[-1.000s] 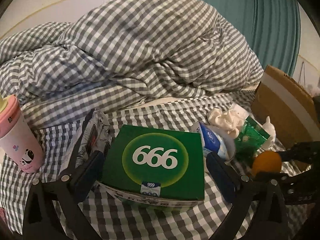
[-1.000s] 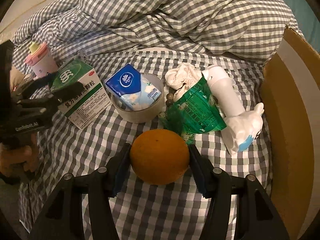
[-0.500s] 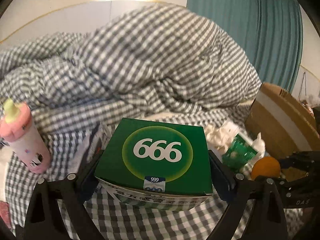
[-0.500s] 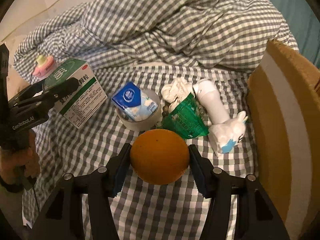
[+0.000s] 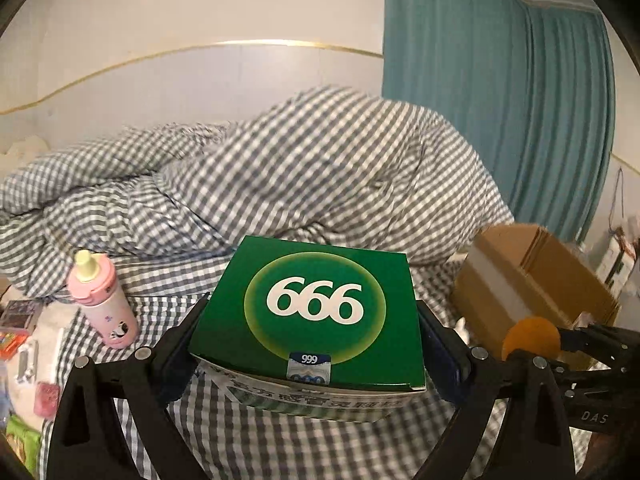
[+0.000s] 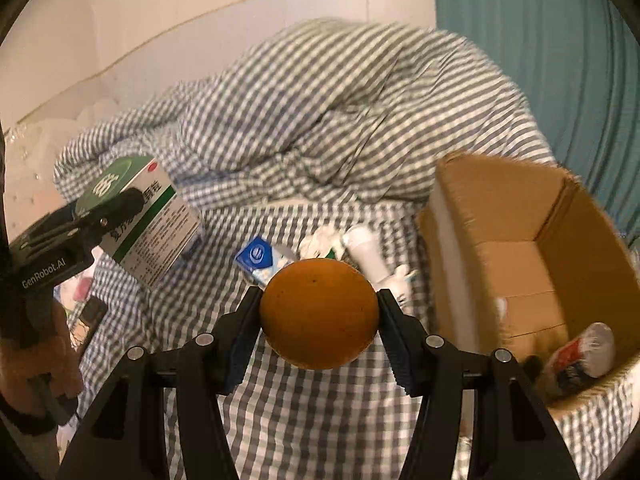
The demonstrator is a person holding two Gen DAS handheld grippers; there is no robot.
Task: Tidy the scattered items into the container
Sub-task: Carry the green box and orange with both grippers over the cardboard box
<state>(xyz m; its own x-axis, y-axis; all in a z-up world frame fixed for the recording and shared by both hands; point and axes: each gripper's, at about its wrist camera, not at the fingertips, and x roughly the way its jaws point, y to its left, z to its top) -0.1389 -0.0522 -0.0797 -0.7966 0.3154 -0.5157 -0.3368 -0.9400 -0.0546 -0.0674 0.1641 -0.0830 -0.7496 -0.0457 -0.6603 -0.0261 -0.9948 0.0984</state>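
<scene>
My left gripper (image 5: 308,344) is shut on a green medicine box (image 5: 312,308) printed "666" and holds it above the checked bed sheet; it also shows in the right wrist view (image 6: 140,220). My right gripper (image 6: 318,316) is shut on an orange (image 6: 319,314), held above the bed just left of the open cardboard box (image 6: 560,248). The orange also shows at the right of the left wrist view (image 5: 530,338), in front of the cardboard box (image 5: 532,276). A wrapped item (image 6: 580,356) lies inside the box.
A pink bottle (image 5: 102,300) stands on the bed at left. A blue tissue pack (image 6: 260,260), a white tube (image 6: 366,254) and a white rabbit figure (image 6: 402,280) lie behind the orange. A bunched checked duvet (image 5: 280,176) fills the back. Small items (image 5: 24,340) lie at far left.
Both grippers have risen from the bed, lifting the green box and the orange. The right gripper has swung toward the cardboard box, whose inside now shows.
</scene>
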